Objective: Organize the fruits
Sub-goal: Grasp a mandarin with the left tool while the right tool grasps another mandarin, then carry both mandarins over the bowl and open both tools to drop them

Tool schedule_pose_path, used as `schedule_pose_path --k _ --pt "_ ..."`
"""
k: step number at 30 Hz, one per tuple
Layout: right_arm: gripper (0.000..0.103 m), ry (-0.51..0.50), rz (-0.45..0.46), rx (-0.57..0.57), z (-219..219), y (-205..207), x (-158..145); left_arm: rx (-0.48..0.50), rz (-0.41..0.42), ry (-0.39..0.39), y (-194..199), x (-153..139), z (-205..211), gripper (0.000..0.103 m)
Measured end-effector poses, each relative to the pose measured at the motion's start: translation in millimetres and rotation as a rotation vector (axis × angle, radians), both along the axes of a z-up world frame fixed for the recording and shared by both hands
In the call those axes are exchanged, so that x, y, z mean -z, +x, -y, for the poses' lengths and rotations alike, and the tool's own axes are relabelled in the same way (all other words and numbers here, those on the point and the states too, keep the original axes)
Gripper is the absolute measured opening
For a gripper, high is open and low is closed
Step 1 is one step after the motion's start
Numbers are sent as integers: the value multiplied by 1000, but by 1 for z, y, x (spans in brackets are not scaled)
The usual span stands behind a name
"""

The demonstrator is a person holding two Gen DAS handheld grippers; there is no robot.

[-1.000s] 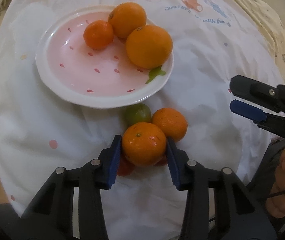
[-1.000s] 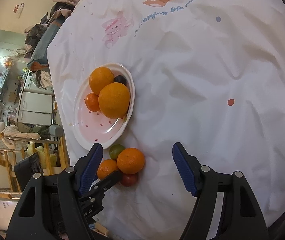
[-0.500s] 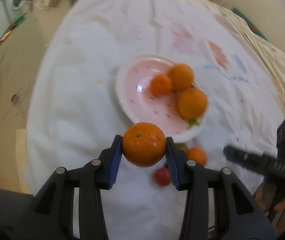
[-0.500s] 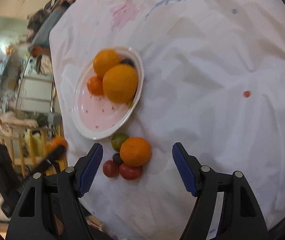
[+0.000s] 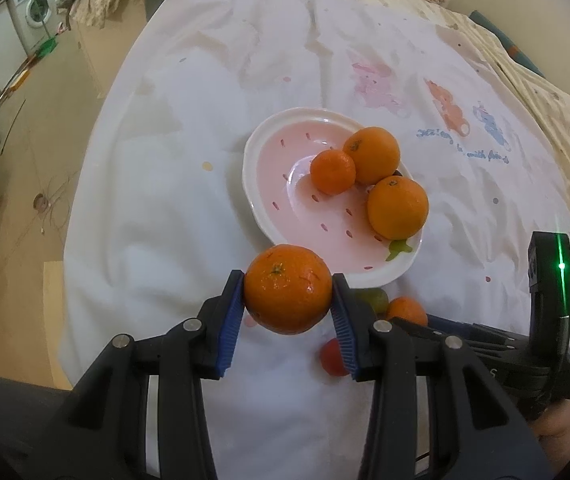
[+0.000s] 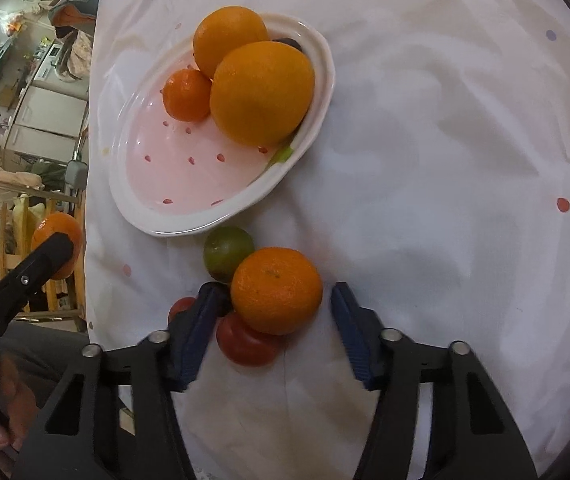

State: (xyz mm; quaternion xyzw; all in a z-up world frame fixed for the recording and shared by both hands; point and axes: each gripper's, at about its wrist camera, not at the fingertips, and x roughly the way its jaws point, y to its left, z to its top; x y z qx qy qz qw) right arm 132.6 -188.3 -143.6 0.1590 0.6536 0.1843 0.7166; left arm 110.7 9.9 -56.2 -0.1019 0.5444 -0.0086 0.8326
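Observation:
My left gripper (image 5: 288, 292) is shut on a tangerine (image 5: 287, 289) and holds it in the air, near the front rim of the pink plate (image 5: 285, 208). The plate holds two oranges (image 5: 397, 207) and a small tangerine (image 5: 332, 171). My right gripper (image 6: 273, 300) is open, its jaws on either side of a loose tangerine (image 6: 276, 290) on the cloth. Beside that lie a green lime (image 6: 227, 255) and two red fruits (image 6: 247, 342). In the right wrist view the held tangerine (image 6: 57, 245) shows at far left.
A white printed cloth (image 6: 445, 160) covers the round table. A dark small fruit (image 6: 287, 43) sits at the plate's far rim. Floor, a washing machine (image 5: 31, 12) and furniture lie beyond the table's left edge.
My left gripper lifted the tangerine off the cloth and pulled up and back. My right gripper moved down and forward until its jaws flank the loose tangerine.

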Motion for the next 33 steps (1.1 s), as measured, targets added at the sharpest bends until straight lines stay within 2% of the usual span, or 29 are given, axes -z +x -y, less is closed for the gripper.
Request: schedule_pose_path --k 10,20,27,29,33 --pt "47 -7 38 19 13 -10 -16 -3 -8 42 1 8 1 38" --pt "47 -2 110 154 48 -8 -40 -17 10 90 -1 11 -2 38" --pt "47 -10 174 246 68 -11 -58 -31 12 107 -2 11 -7 38" --pt "47 -14 195 279 77 -12 -63 -43 6 83 -2 10 -11 38" --pt "47 1 236 324 88 -13 -74 -48 33 106 -4 2 -11 38"
